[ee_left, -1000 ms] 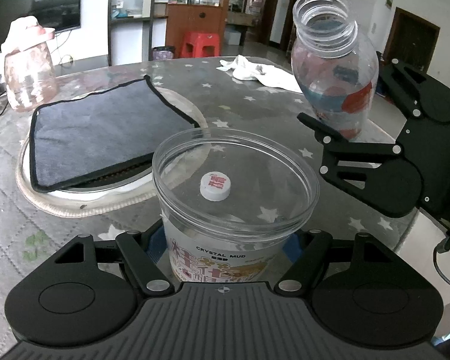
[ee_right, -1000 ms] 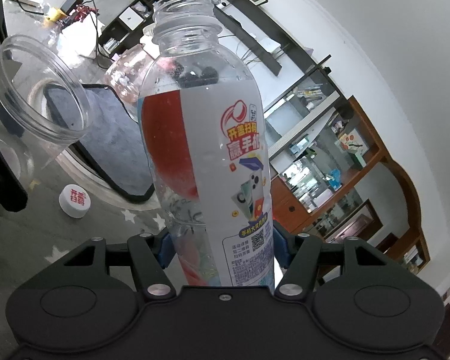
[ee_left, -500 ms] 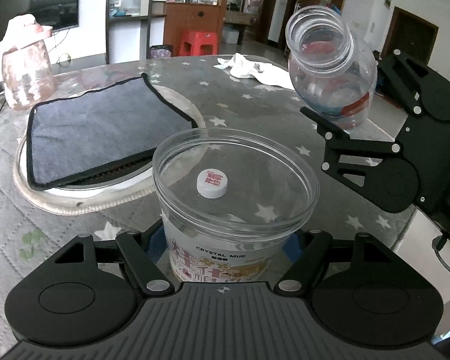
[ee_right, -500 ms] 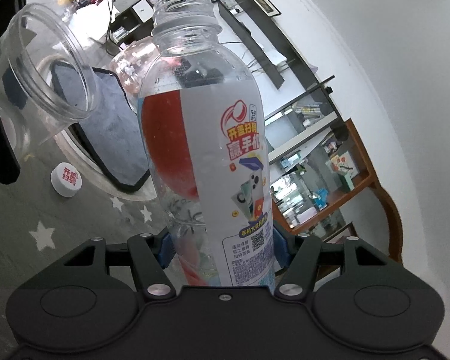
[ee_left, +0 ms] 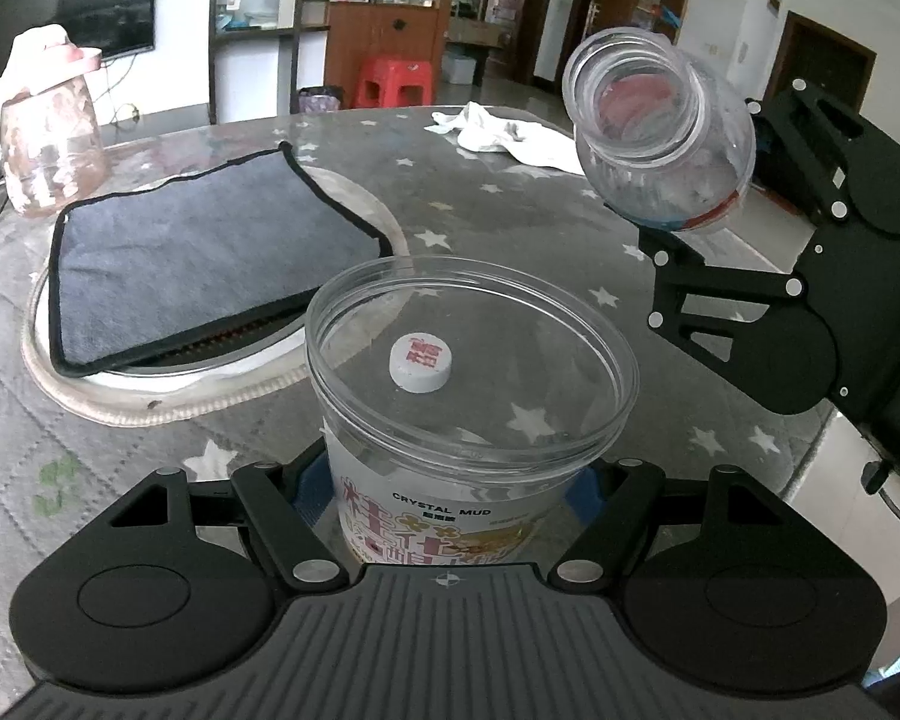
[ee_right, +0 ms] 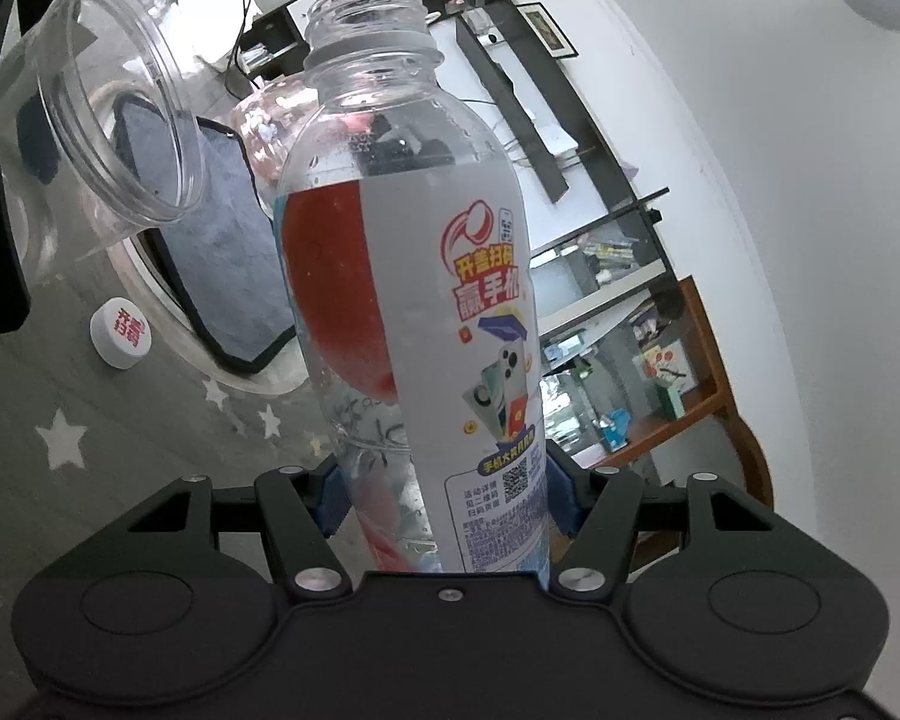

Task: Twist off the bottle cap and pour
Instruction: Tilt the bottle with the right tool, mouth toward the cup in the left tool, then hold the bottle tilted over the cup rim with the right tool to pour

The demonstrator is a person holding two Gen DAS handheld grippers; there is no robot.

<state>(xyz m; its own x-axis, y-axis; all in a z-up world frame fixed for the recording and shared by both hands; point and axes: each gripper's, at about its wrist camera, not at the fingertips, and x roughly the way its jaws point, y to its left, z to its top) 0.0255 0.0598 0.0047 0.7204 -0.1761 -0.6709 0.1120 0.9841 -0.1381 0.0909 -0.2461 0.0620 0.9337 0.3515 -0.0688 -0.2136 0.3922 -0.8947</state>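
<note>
— where the bottle is looked at, what is seen?
— clear plastic, red and white label, mouth open, tilted toward the jar. it is clamped low down by the right gripper, above the table.
— and the jar?
— it is clamped by the left gripper, clear, wide-mouthed.
— what is counted?
— one bottle, one jar, one white cap lying on the table, one grey cloth, two grippers.
</note>
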